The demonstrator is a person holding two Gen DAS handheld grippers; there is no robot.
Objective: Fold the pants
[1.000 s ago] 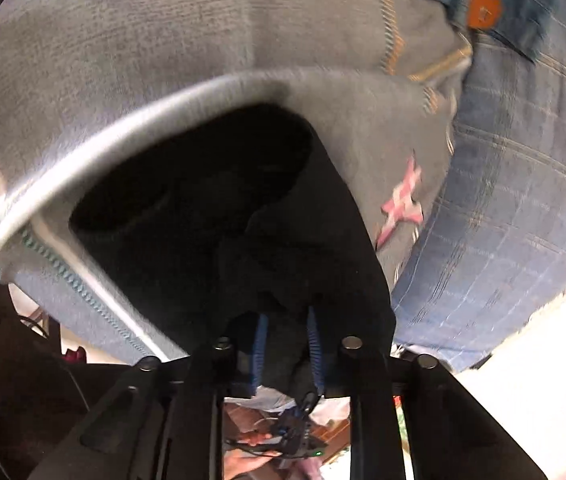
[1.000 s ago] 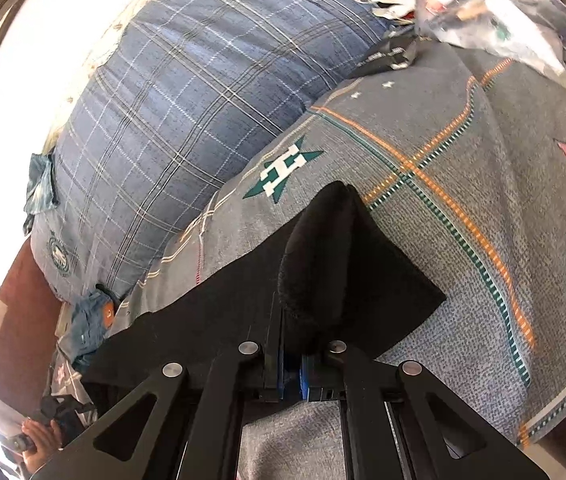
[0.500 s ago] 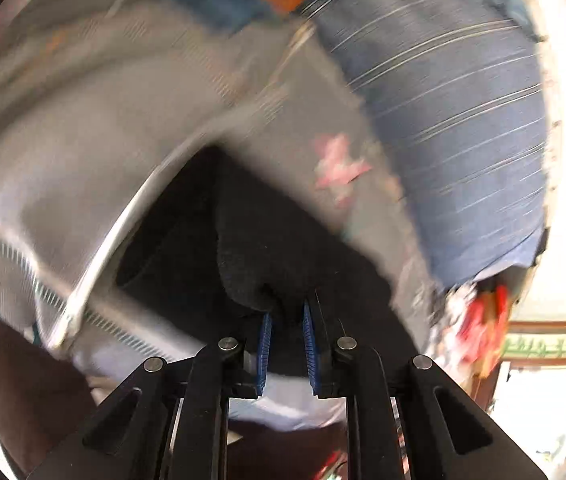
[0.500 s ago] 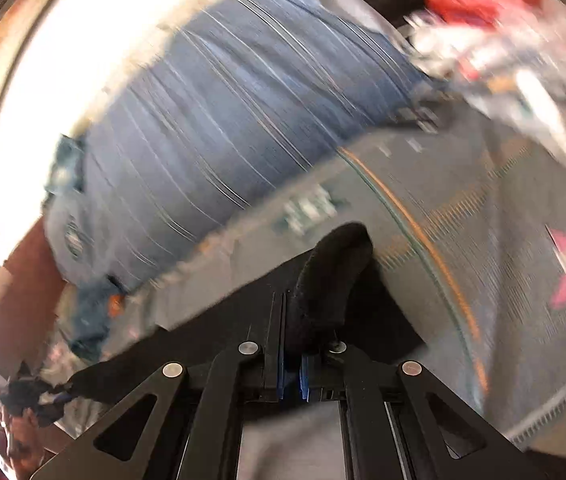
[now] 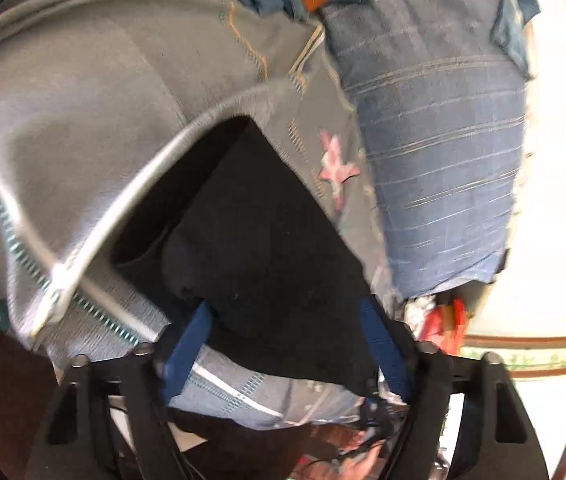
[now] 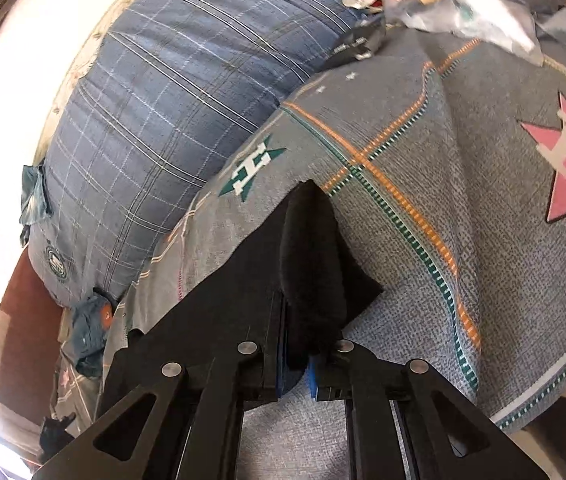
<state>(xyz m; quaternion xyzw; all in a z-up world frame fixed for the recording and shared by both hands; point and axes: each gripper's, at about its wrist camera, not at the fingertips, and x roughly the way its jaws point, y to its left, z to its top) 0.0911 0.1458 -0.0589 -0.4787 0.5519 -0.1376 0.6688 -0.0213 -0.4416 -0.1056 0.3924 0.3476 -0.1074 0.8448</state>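
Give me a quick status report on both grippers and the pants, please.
Left gripper open, black pants lying between its fingers. Right gripper shut on the pants' fold. Pants on the grey blanket; nothing obstructing.

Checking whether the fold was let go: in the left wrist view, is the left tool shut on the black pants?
No, the left tool stands wide open, its blue pads spread either side of the black pants.

The left tool (image 5: pixel 283 344) has its two blue-padded fingers (image 5: pixel 187 344) spread wide apart, with dark cloth lying loose between them and no pinch on it. The right tool (image 6: pixel 297 368) has its fingers drawn close together, their blue pads (image 6: pixel 311 376) clamping a raised fold of dark cloth that stands up between them.
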